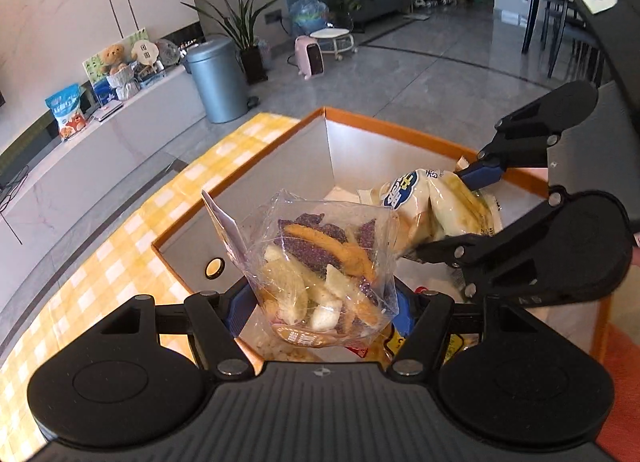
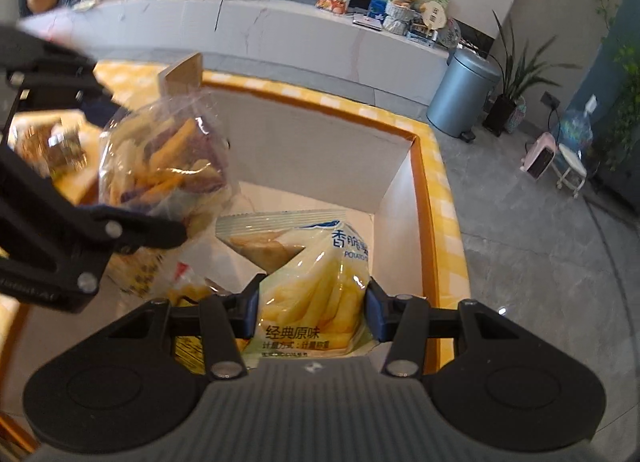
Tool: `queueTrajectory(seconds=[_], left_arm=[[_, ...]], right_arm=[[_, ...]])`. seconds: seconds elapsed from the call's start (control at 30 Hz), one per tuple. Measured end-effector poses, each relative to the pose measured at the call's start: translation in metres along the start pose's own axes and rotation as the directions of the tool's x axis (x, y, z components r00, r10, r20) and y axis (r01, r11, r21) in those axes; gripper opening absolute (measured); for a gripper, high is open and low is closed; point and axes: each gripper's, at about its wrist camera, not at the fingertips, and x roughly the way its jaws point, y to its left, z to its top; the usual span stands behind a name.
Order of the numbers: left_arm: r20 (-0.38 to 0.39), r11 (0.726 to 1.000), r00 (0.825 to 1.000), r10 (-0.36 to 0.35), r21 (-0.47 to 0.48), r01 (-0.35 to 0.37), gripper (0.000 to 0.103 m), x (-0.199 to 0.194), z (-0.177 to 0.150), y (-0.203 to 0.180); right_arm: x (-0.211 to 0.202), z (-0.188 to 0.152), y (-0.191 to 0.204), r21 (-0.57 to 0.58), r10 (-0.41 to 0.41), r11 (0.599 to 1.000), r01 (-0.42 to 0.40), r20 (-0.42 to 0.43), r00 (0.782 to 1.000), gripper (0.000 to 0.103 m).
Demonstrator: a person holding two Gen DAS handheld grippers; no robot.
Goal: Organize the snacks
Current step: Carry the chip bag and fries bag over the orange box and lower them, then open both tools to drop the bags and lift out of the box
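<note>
Over the orange-rimmed box (image 1: 400, 129), the left gripper (image 1: 320, 312) pinches a clear bag of mixed veggie chips (image 1: 320, 262), the right gripper (image 2: 310, 308) a pale potato-stick bag (image 2: 316, 286) (more snack packets (image 2: 188, 290) lie inside the box).

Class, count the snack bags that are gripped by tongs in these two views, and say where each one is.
2. The clear bag of mixed chips is in the left tongs; the potato-stick bag is in the right tongs. Both hang over the box, where other packets lie partly hidden.
</note>
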Motion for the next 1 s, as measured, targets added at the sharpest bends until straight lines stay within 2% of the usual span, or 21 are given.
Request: queueTrajectory(seconds=[0.23,0.4,0.5,0.67,0.87,1.0], left_arm=[[-0.039,1.000,0.999,0.000,0.018,0.001,0.077,0.010,0.001,-0.001],[-0.056,0.999,0.998,-0.043,-0.036,0.041,0.077,0.021,0.006,0.002],[-0.108,0.999,0.993,-0.045,-0.027,0.042,0.077,0.032,0.005,0.002],[-0.127,0.999,0.991,-0.034,-0.004,0.034,0.078,0.032,0.002,-0.001],[-0.104,0.998,0.993,-0.061,-0.018,0.060,0.089,0.025,0.004,-0.001],[-0.083,0.999,0.996,-0.044,-0.013,0.043,0.089,0.016,0.004,-0.003]], right_arm=[[0.019,0.001,0.011,-0.112,-0.036,0.993,0.031,-0.043,0.998,0.049],[0.030,0.002,0.012,-0.135,-0.052,0.990,0.038,-0.103,0.993,0.050],[0.031,0.002,0.012,-0.143,-0.047,0.989,0.030,-0.120,0.992,0.050],[0.034,0.001,0.013,-0.182,-0.047,0.983,0.023,-0.130,0.990,0.052],[0.031,0.003,0.017,-0.205,-0.051,0.978,0.021,-0.139,0.989,0.067],[0.026,0.004,0.016,-0.214,-0.062,0.976,0.032,-0.135,0.989,0.074]])
